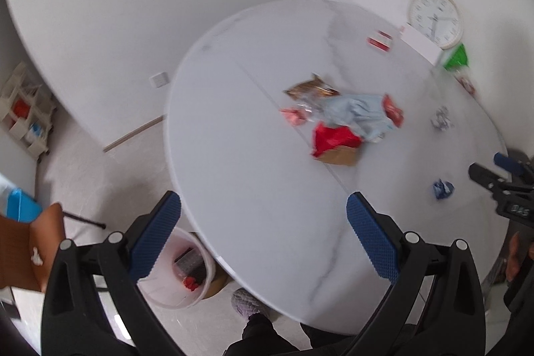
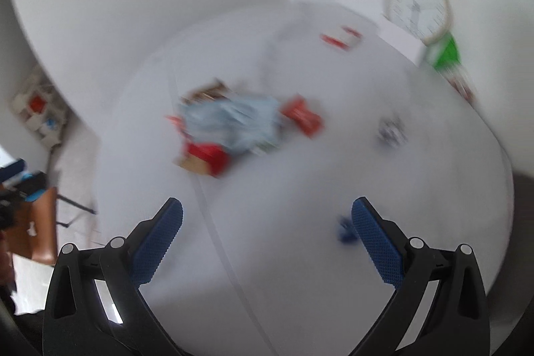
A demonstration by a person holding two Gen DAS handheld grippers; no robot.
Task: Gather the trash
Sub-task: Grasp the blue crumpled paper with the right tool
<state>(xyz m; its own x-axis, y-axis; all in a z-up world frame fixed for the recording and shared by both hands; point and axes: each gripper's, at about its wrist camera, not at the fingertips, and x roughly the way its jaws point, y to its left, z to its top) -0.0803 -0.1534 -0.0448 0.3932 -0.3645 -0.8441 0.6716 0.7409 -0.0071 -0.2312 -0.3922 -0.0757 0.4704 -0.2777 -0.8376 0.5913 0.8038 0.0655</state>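
Note:
A heap of trash lies mid-table: a pale blue bag (image 1: 357,112), a red wrapper (image 1: 335,137) on brown cardboard, a brown foil wrapper (image 1: 310,87) and small red packets (image 1: 393,110). A crumpled blue scrap (image 1: 443,188) and a white-blue scrap (image 1: 442,118) lie apart on the right. My left gripper (image 1: 263,239) hangs open over the table's near edge, nothing between its pads. In the blurred right wrist view my right gripper (image 2: 267,239) is open above the table, the blue scrap (image 2: 345,231) just beside its right finger, the pale blue bag (image 2: 233,122) farther off.
A white bin (image 1: 187,272) holding some trash stands on the floor under the round white table (image 1: 233,155). A clock (image 1: 435,19), white box and green packet (image 1: 457,57) sit at the table's far side. A brown chair (image 1: 30,252) stands left; a person's slippered foot (image 1: 247,302) shows below.

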